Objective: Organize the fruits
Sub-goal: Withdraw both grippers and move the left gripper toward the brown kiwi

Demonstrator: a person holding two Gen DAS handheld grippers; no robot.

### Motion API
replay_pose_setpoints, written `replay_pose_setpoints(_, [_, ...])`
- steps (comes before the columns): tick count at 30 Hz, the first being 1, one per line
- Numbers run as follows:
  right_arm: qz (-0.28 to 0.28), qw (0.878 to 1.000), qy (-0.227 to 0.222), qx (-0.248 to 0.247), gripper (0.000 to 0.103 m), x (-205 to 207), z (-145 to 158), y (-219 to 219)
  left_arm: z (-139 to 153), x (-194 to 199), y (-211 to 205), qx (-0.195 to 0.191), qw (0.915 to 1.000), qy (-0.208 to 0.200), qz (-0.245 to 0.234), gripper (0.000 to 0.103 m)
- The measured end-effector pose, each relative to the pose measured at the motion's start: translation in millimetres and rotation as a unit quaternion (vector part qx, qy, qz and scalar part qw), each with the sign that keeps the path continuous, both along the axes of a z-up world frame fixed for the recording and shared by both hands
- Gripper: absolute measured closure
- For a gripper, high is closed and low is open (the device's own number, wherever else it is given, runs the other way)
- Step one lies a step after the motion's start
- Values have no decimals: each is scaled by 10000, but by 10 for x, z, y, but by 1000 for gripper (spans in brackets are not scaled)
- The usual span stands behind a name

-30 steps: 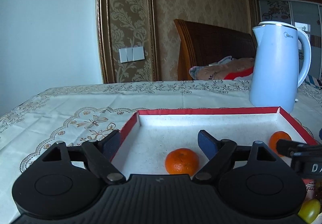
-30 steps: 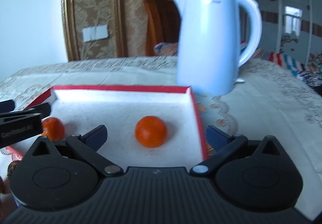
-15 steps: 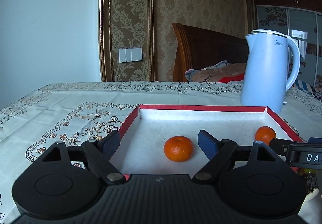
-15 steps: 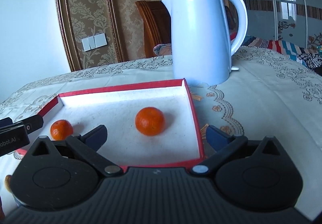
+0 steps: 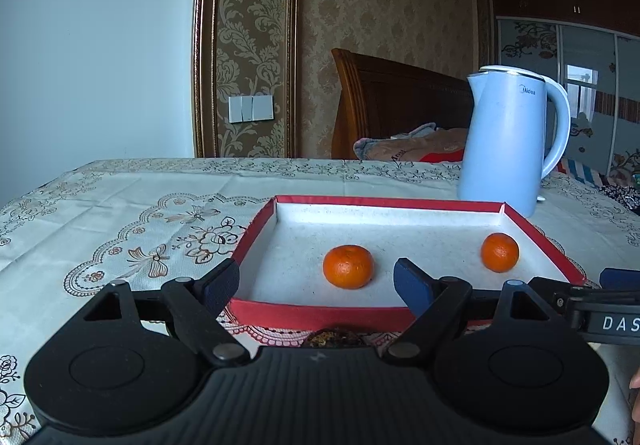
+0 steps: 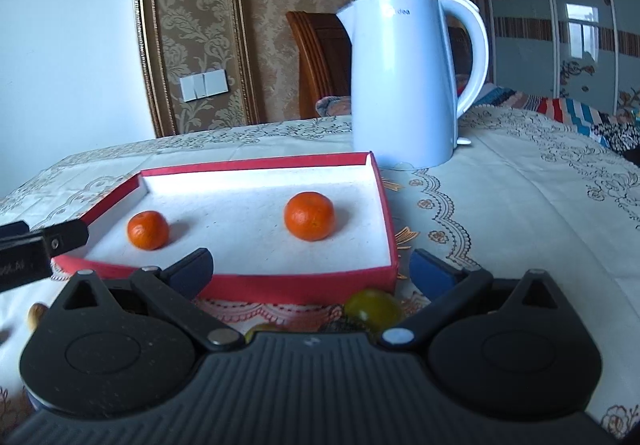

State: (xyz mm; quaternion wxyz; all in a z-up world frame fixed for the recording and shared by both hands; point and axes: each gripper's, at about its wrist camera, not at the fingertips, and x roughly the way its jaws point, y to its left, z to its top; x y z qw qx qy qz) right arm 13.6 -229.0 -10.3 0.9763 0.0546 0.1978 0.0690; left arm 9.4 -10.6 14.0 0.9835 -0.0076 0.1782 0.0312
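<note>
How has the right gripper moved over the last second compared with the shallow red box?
Yes. The right gripper has pulled back toward the person: the shallow red box's whole near wall now shows beyond its fingertips, and a yellow-green fruit has appeared.

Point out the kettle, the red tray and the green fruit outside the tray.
kettle (image 6: 404, 85), right wrist view, middle of its body.
red tray (image 6: 304, 287), right wrist view, near outer wall.
green fruit (image 6: 374, 308), right wrist view, its top surface.

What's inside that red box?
Two oranges, one on the left, one on the right, apart on the red box's white floor. The tongs hide part of its near edge.
</note>
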Motion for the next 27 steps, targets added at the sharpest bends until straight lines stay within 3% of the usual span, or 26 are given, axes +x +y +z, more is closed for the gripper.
replay_pose_setpoints(8, [-172, 9989, 79, 426, 0, -60, -26, -161, -48, -94, -51, 195, 9997, 139, -93, 18])
replay_pose_setpoints(11, [-143, 9992, 132, 357, 0, -48, -38, -135, -58, -150, -22, 177, 9997, 175, -9, 18])
replay_pose_setpoints(22, [-209, 9987, 248, 399, 0, -27, -59, -157, -74, -306, 339, -400, 9976, 548, 158, 18])
replay_pose_setpoints(27, [-232, 9982, 340, 425, 0, -8, -76, -176, -86, -319, 371, -409, 9971, 611, 183, 18])
